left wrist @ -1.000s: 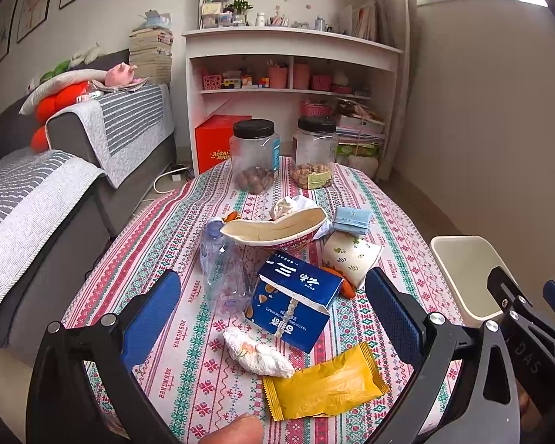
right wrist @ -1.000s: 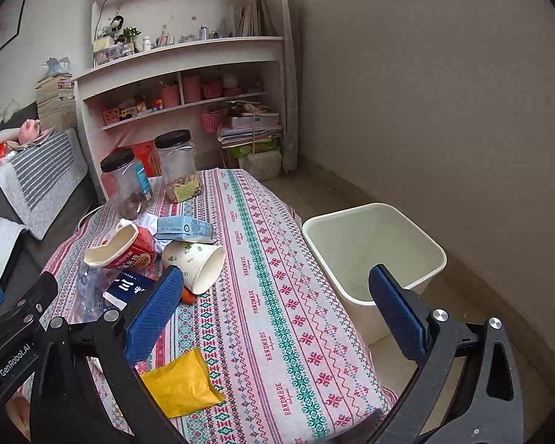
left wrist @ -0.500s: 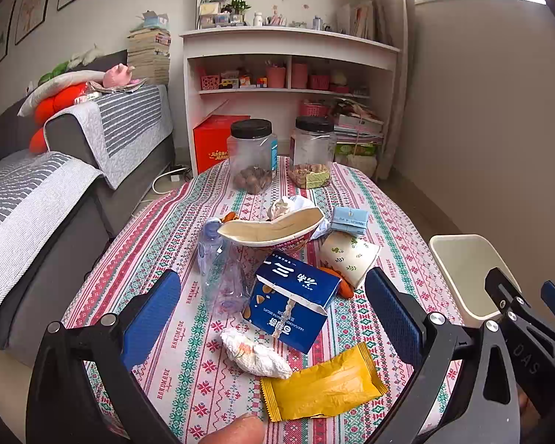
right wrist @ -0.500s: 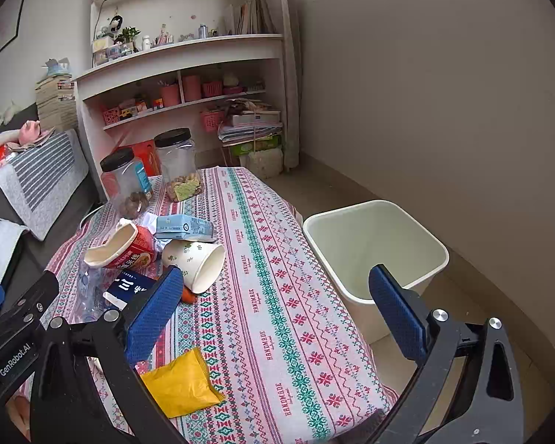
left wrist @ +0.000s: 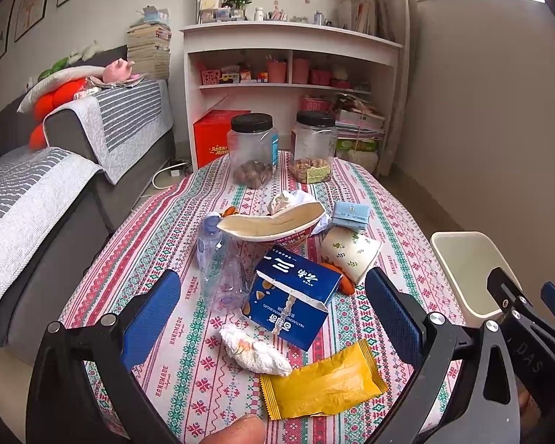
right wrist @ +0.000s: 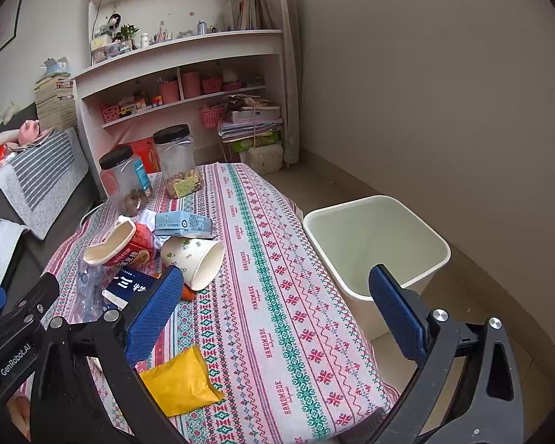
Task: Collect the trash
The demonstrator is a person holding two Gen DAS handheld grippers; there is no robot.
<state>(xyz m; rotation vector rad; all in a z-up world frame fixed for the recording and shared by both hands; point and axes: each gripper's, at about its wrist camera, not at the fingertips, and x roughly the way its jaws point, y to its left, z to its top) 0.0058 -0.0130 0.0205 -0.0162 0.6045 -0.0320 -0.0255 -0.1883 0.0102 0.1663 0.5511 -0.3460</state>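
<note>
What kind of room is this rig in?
Most likely a home living room: a grey sofa with striped throws beside a low table in a patterned cloth, and a white bookshelf with books and trinkets.

Yellow wrapper [left wrist: 323, 383], navy carton [left wrist: 290, 303], cream bin [right wrist: 375, 238] — red-green patterned tablecloth [right wrist: 277, 296], blue-padded tongs [left wrist: 273, 318]

Both cameras look forward and slightly down from the near end of the tabletop [left wrist: 159, 244], toward the shelf [left wrist: 288, 37]. The left view sits close over the litter, facing straight along the cloth. The right view angles rightward, taking in the bin [right wrist: 373, 240]. Both share the jars [left wrist: 253, 148], cup [right wrist: 194, 255] and yellow packet [left wrist: 323, 381].
</note>
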